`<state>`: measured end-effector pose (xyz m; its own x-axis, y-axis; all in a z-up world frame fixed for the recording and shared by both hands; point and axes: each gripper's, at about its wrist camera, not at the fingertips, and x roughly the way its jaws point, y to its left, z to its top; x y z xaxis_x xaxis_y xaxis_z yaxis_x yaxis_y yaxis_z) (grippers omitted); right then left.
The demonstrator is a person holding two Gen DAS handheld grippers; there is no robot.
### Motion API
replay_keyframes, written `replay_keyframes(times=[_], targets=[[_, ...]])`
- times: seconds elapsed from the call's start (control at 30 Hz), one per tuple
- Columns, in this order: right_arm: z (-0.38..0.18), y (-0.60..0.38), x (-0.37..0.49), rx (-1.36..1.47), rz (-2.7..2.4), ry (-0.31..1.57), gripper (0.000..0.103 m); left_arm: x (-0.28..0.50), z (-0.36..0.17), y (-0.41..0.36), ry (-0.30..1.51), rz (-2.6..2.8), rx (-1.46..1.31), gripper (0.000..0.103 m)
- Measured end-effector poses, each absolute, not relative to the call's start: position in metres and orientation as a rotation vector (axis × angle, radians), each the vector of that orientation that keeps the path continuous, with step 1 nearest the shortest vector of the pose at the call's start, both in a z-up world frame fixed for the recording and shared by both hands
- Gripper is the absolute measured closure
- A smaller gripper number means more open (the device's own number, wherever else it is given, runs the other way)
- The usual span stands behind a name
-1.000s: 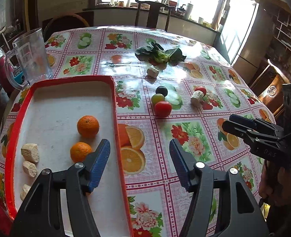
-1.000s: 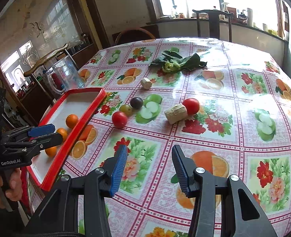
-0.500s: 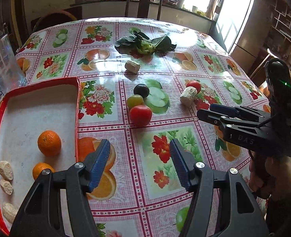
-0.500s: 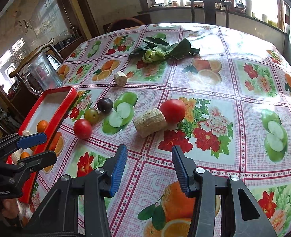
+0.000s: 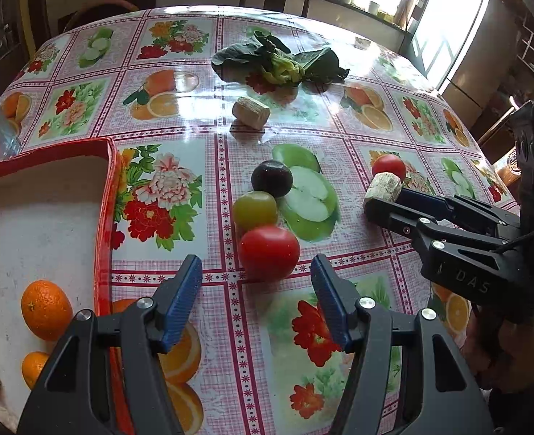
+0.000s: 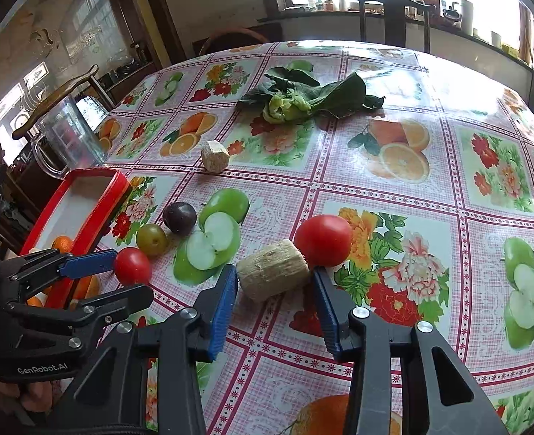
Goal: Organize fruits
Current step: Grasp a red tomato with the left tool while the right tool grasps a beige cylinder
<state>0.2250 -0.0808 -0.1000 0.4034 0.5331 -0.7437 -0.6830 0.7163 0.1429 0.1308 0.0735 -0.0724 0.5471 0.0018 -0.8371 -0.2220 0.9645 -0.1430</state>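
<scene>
Your left gripper (image 5: 256,282) tips down toward the table, and its two blue jaws stand wide apart with nothing touching them. Your right gripper (image 6: 274,282) tips down too. Its jaws are closing in, but the pads are not pressing on anything yet.

2 tomatoes (image 6: 323,241), 2 plums (image 6: 179,217), 2 oranges (image 5: 45,310), 1 leafy green (image 6: 303,99), perhaps 5 beige chunks (image 6: 272,270).
</scene>
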Motion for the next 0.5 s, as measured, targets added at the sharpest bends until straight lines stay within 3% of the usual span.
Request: replay_keyframes(times=[0.03,0.17,0.5], targets=[[-0.1,-0.081,0.225,-0.198,0.776,0.86,0.061,0.132,-0.072,0.073,0.982,0.133,-0.238,0.043],[-0.099,-0.087,0.221,-0.188,0.782,0.858,0.061,0.134,-0.071,0.071,0.969,0.109,-0.219,0.071],[-0.093,-0.108,0.203,-0.156,0.781,0.856,0.061,0.117,-0.066,0.066,0.955,0.072,-0.237,0.073]])
